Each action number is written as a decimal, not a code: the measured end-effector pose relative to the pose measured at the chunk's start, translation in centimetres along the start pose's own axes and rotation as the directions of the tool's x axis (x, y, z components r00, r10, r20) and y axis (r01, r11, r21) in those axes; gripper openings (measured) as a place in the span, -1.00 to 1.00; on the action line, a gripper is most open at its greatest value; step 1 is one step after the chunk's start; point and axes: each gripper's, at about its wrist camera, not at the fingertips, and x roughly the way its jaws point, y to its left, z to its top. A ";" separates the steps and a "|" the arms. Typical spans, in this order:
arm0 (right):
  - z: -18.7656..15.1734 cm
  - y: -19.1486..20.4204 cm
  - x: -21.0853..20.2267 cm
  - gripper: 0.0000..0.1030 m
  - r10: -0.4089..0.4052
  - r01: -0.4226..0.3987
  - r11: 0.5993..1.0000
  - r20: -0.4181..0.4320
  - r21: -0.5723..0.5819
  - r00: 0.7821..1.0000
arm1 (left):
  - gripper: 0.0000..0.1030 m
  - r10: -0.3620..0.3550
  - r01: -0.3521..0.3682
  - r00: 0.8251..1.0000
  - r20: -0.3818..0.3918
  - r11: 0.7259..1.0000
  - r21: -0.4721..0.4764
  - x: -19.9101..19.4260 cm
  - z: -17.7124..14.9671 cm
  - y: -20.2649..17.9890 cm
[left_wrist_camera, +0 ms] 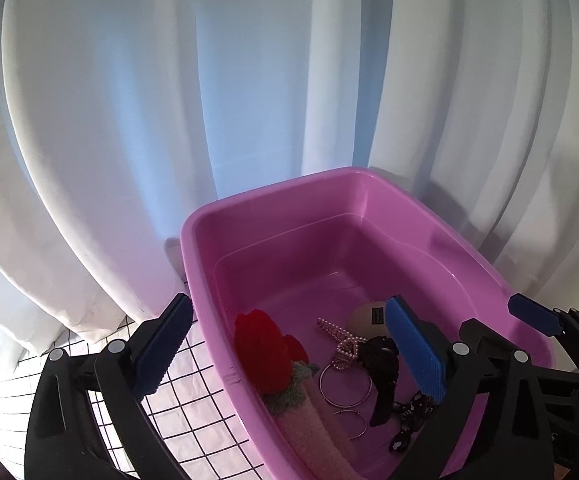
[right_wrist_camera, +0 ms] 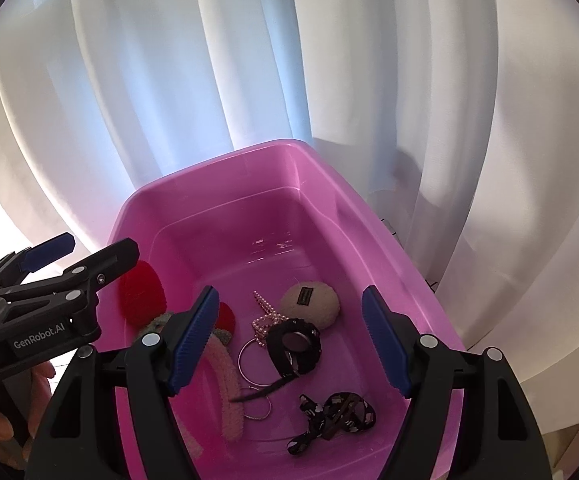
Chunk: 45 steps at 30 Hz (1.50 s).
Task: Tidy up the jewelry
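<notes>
White curtain (right_wrist_camera: pixel 249 80) behind pink tub (right_wrist_camera: pixel 329 184); pearl clip (right_wrist_camera: pixel 265 314) half-hidden under black watch (right_wrist_camera: pixel 295 344).

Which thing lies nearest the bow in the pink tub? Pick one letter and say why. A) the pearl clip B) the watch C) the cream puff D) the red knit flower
B: in the right wrist view the watch sits just above the bow in the tub, its strap trailing down beside the bow, while the flower, puff and clip lie farther off.
</notes>
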 end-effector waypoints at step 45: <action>-2.1 4.2 -3.8 0.37 -0.035 0.037 0.997 0.025 -0.067 0.999 | 0.84 0.083 -0.085 0.996 -0.037 0.994 -0.067 -4.3 -1.0 2.6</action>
